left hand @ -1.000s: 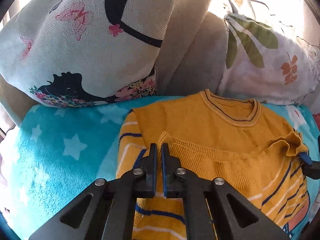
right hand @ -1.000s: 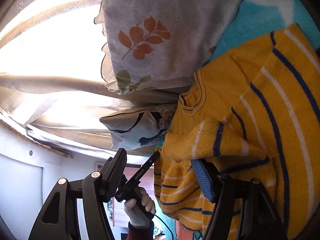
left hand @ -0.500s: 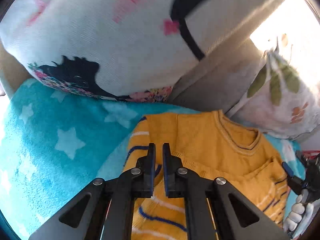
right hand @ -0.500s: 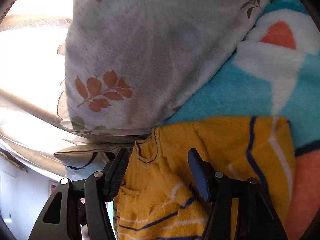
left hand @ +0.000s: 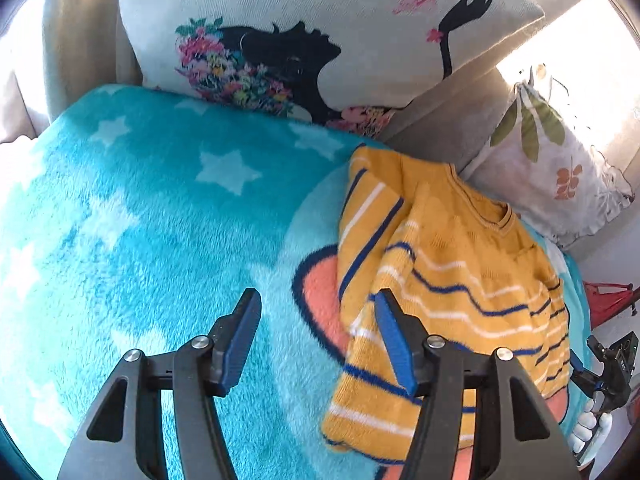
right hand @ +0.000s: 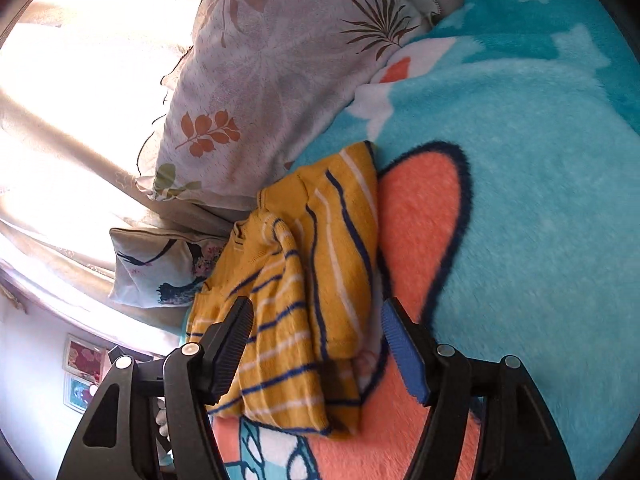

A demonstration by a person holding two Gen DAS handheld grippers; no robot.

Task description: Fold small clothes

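One yellow striped sweater (left hand: pixel 448 280) lies folded on the turquoise blanket (left hand: pixel 160 208), near two pillows (left hand: pixel 320 32). Left tool (left hand: pixel 316 336): spread, holding nothing. Right tool (right hand: pixel 316 344): spread, holding nothing. Only the right wrist view shows wall pictures (right hand: pixel 82 376).

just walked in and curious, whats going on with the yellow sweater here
A person with a hand-held gripper in each hand is folding a small yellow striped sweater on a turquoise star blanket. Right now neither holds it: the left hand-held gripper and the right hand-held gripper are both open above the blanket. The sweater lies loosely folded and rumpled, near the leaf-print pillow and the silhouette pillow.
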